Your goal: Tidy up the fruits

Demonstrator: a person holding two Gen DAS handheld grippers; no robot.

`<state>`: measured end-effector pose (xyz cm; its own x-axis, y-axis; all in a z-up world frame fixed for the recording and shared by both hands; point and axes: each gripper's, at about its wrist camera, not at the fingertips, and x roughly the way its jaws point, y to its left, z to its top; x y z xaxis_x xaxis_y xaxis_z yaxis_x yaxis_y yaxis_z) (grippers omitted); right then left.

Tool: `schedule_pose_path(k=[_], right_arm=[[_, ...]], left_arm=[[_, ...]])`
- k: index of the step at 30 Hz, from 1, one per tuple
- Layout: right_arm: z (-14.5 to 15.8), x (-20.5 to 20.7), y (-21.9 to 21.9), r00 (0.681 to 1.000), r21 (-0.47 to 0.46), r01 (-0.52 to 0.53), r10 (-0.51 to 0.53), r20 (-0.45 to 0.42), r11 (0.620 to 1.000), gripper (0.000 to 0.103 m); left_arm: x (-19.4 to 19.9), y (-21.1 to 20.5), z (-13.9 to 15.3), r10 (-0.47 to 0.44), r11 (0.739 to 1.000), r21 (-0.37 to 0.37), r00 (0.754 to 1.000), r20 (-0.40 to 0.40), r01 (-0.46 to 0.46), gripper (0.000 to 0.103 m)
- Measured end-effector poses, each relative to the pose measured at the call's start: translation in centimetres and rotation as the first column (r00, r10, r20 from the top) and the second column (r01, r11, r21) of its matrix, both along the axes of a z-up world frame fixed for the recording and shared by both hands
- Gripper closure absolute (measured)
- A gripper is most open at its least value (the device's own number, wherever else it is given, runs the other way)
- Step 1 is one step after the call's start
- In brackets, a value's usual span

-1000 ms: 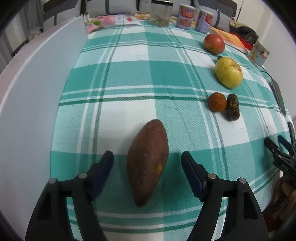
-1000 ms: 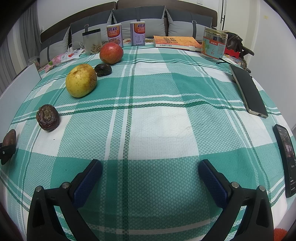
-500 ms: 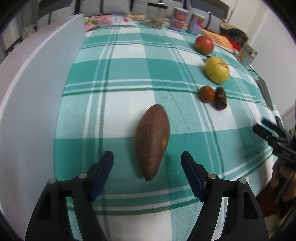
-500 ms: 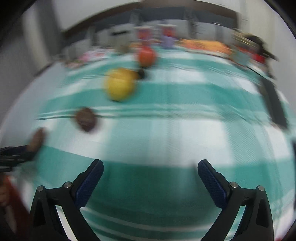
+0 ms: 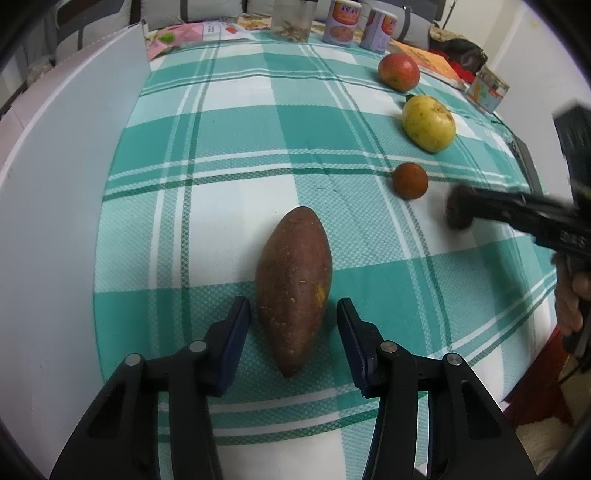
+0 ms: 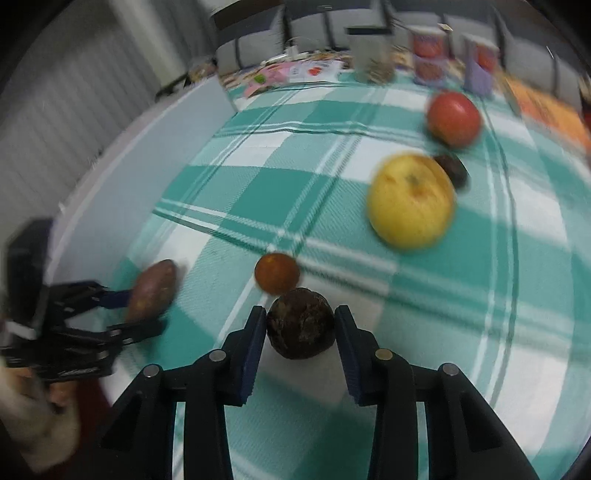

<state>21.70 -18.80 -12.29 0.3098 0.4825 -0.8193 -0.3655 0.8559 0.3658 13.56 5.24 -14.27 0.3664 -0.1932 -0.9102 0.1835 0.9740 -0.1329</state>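
Down in the left wrist view, the left hand-held gripper [image 5: 293, 325] straddles a sweet potato [image 5: 293, 286] that lies lengthwise on the green-and-white checked cloth [image 5: 229, 147] of the worktop. Its blue pads [image 5: 236, 332] stand on either side of the tuber's near half with a narrow gap on each side, so the jaws are apart and not yet touching it. Beyond, to the right, a small orange fruit [image 5: 410, 181], a yellow apple [image 5: 428, 123] and a red apple [image 5: 399, 72] sit in a line running away from the camera. The right hand-held gripper [image 5: 460, 212] reaches in from the right edge, blurred, its tips around a dark wrinkled fruit [image 5: 456, 214] just beside the orange one. A white board [image 5: 55, 206] runs along the left side, and two cans [image 5: 341, 20] stand at the far end.

Over in the right wrist view, which is blurred, the right hand-held gripper [image 6: 300, 328] has the dark wrinkled fruit [image 6: 301, 328] between its pads, both of which press against its sides: clamped on it. The small orange fruit [image 6: 277, 273] lies just beyond, nearly touching it. Farther off are the yellow apple [image 6: 412, 201], a second dark fruit [image 6: 452, 170] right behind it, and the red apple [image 6: 454, 118]. At the left, the left hand-held gripper [image 6: 144, 310] sits around the sweet potato [image 6: 151, 290].
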Motion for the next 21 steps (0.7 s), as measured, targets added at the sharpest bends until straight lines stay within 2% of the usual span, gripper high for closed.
schedule_pose_path(k=[2, 5, 8, 9, 11, 13, 16, 18, 19, 21], right_arm=[[-0.4, -0.7, -2.7, 0.996, 0.095, 0.078, -0.073, -0.058, 0.992, 0.065], [-1.4, -1.5, -6.9, 0.973, 0.176, 0.213, -0.192, -0.126, 0.961, 0.064], [-2.5, -2.5, -9.9, 0.944, 0.163, 0.315, -0.291, -0.155, 0.935, 0.065], [-2.6, -2.7, -10.6, 0.936, 0.185, 0.34, -0.314, -0.159, 0.922, 0.065], [-2.0, -3.4, -11.0, 0.928, 0.156, 0.366, -0.349, -0.129, 0.917, 0.065], [-0.6, -3.9, -9.1, 0.958, 0.058, 0.286, -0.285, -0.034, 0.956, 0.062], [1.0, -4.3, -5.9, 0.991, -0.041, 0.136, -0.136, 0.022, 0.99, 0.047], [1.5, -4.3, -3.9, 0.998, -0.1, 0.063, -0.061, 0.023, 0.993, 0.036], [1.5, -4.2, -3.4, 0.999, -0.116, 0.047, -0.046, 0.012, 0.992, 0.036], [1.4, -3.5, -2.7, 0.999, -0.131, 0.025, -0.029, -0.031, 0.991, 0.036]], left_arm=[[0.0, 0.0, 0.0, 0.003, 1.0, -0.007, 1.0, 0.0, -0.003, 0.053], [-0.1, -0.1, 0.1, 0.007, 1.0, -0.012, 1.0, 0.003, -0.007, 0.053], [-0.1, -0.2, 0.3, 0.007, 1.0, -0.009, 1.0, 0.009, -0.007, 0.053], [-0.2, -0.3, 0.4, 0.007, 1.0, -0.006, 1.0, 0.01, -0.007, 0.053], [-0.2, -0.2, 0.6, 0.006, 1.0, -0.006, 1.0, 0.009, -0.006, 0.053], [-0.3, 0.1, 0.8, 0.002, 1.0, -0.017, 1.0, 0.005, -0.002, 0.053], [-0.3, 0.7, 1.4, -0.02, 0.998, -0.056, 1.0, -0.006, 0.02, 0.049], [0.0, 0.9, 1.7, -0.032, 0.998, -0.047, 0.999, -0.014, 0.031, 0.044], [0.1, 0.8, 1.8, -0.036, 0.999, -0.032, 0.999, -0.016, 0.036, 0.039], [0.8, 0.2, 1.9, -0.05, 0.999, 0.01, 0.998, -0.028, 0.051, 0.037]])
